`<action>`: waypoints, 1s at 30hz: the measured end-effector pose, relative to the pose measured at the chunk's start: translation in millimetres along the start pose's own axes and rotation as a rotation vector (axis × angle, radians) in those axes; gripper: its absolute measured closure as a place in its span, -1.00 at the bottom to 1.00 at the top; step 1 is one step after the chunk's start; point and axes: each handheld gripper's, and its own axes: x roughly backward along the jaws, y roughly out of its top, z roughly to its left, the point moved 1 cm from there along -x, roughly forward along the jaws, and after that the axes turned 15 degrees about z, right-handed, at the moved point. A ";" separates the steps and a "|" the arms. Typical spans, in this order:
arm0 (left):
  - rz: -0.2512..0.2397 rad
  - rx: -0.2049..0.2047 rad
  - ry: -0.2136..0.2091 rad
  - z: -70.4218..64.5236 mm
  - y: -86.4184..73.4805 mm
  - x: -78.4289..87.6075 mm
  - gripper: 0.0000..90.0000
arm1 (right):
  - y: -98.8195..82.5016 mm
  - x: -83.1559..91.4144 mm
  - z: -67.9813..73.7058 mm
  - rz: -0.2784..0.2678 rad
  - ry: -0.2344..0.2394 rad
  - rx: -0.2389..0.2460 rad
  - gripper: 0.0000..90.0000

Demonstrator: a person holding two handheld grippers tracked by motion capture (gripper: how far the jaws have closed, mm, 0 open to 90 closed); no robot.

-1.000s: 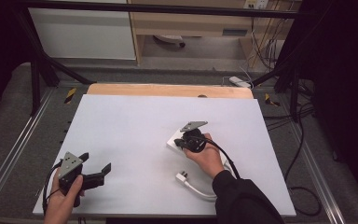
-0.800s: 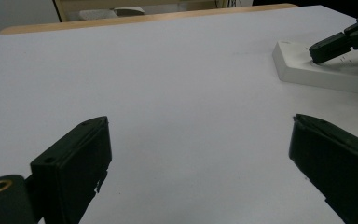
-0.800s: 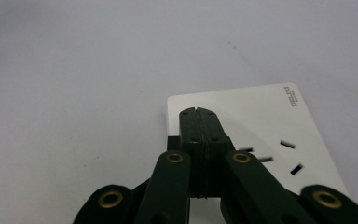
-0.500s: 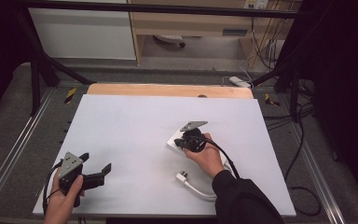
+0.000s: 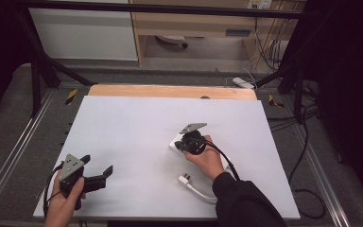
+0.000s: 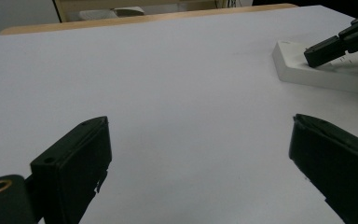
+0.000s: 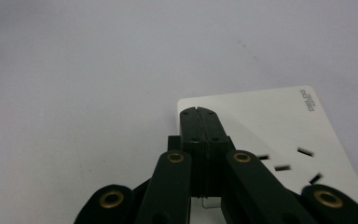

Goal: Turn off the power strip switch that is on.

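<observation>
A white power strip [image 5: 173, 143] lies flat on the white table [image 5: 132, 127], right of centre. My right gripper [image 5: 180, 145] is shut, its closed tips resting on the strip's left end. In the right gripper view the jaws meet at the tip [image 7: 197, 112] over the strip [image 7: 270, 126], beside a group of socket slots [image 7: 282, 167], with nothing between them. My left gripper [image 5: 97, 164] is held at the near left corner, open and empty, pointing right. In the left gripper view its jaws [image 6: 200, 122] stand wide apart, with the strip [image 6: 326, 74] and the right gripper [image 6: 317, 51] farther off.
A white plug [image 5: 184, 178] on a white cable [image 5: 203, 193] lies near the table's front edge, beside the person's right forearm. A wooden board edge [image 5: 170, 91] runs along the table's back. Cables and a second power strip [image 5: 242, 82] lie on the floor beyond.
</observation>
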 end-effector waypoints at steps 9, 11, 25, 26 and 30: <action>-0.002 0.001 -0.001 0.2 0.0 0.0 -0.87 | 0.0 2.2 -1.4 0.006 -0.007 0.007 1.00; -0.002 0.001 0.000 0.3 0.0 0.0 -0.87 | -0.4 3.6 -2.2 0.001 -0.008 0.008 1.00; 0.000 0.000 -0.002 0.2 0.0 -0.1 -0.87 | 1.2 7.0 -3.8 -0.039 -0.010 0.001 1.00; -0.001 0.000 -0.002 0.2 0.0 -0.1 -0.87 | 1.2 7.4 -4.0 -0.041 -0.011 0.003 1.00; -0.001 0.001 -0.001 0.3 0.0 -0.2 -0.87 | 2.1 11.2 -4.9 -0.074 -0.011 -0.005 0.98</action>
